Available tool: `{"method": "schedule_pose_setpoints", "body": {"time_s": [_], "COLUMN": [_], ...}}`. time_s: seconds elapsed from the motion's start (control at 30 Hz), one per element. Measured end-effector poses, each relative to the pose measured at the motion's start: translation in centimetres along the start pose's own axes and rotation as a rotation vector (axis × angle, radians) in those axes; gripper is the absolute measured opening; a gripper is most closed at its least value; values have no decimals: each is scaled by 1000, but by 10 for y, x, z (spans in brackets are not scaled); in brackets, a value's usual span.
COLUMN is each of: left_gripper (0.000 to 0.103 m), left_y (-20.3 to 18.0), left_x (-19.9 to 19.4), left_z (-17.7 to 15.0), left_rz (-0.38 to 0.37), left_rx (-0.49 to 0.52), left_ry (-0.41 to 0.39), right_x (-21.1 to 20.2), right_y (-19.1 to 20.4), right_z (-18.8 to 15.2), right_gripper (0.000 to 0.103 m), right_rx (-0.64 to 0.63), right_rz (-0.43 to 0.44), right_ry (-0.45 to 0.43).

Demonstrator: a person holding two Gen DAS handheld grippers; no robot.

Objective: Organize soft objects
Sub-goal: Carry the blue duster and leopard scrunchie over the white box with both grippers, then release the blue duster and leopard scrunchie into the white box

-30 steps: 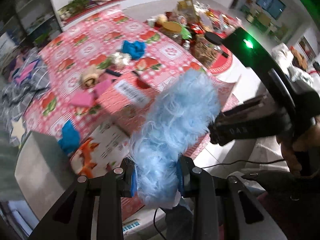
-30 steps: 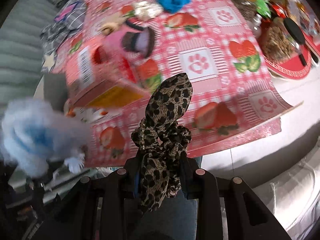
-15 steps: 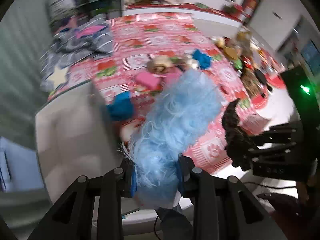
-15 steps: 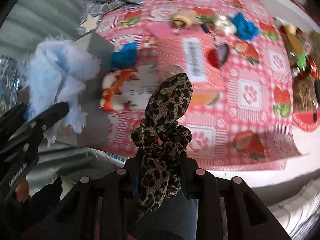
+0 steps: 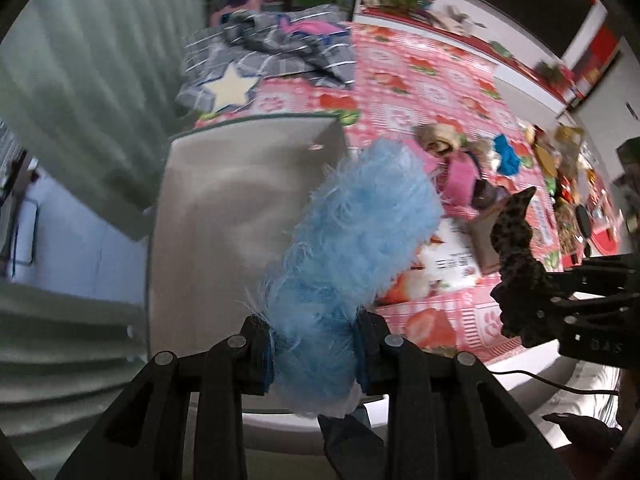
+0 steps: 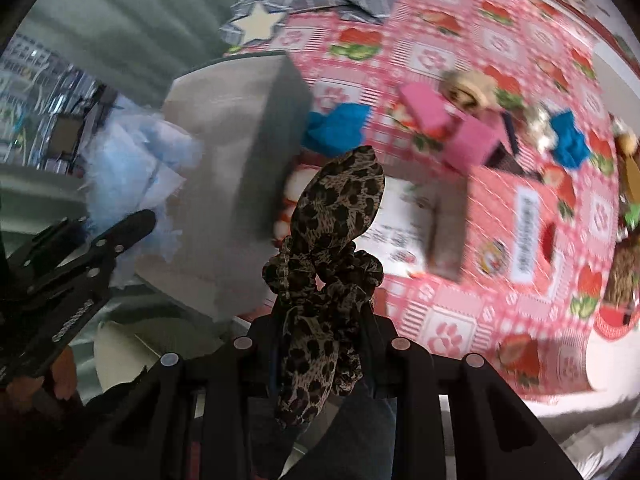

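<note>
My left gripper (image 5: 316, 352) is shut on a fluffy light-blue scrunchie (image 5: 352, 248) and holds it over a grey fabric box (image 5: 240, 208) at the table's near left corner. My right gripper (image 6: 320, 344) is shut on a leopard-print scrunchie (image 6: 332, 248), held up beside the same grey box (image 6: 236, 152). The blue scrunchie also shows at the left of the right wrist view (image 6: 132, 160). The leopard scrunchie shows at the right of the left wrist view (image 5: 516, 256).
A pink strawberry tablecloth (image 6: 500, 60) covers the table. On it lie blue cloths (image 6: 336, 128), pink pieces (image 6: 424, 108), a pink carton (image 6: 516, 224), a beige scrunchie (image 6: 468, 84) and a grey plaid cloth (image 5: 276, 52). Food items crowd the far right.
Both grippers have swung left with their scrunchies, from over the tablecloth and pink carton to the grey fabric box. Both stay shut.
</note>
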State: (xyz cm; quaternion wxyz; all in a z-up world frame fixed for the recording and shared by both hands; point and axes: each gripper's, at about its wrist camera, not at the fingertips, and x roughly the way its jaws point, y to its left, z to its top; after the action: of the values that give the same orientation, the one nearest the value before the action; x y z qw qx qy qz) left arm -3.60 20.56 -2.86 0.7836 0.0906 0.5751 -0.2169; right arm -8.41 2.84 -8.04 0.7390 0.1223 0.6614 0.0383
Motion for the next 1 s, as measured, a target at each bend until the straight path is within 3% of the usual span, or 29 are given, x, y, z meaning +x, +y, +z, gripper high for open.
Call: {"method": "schedule_pose_setpoints", "body": {"time_s": [0.33,1.0], "left_gripper": [33,33], "left_y": [40,71], "left_x": [18,35], "left_z": [-15,-32], "left_rz": [48,89], "left_rx": [-97,-172], "left_ry": [52,117], "right_x": [9,32], "right_y": [40,105], "right_z": [18,41], "right_gripper": [32,32], "right_rx": [-90,-237], "right_rz": [22,39], "right_ry": [22,79]}}
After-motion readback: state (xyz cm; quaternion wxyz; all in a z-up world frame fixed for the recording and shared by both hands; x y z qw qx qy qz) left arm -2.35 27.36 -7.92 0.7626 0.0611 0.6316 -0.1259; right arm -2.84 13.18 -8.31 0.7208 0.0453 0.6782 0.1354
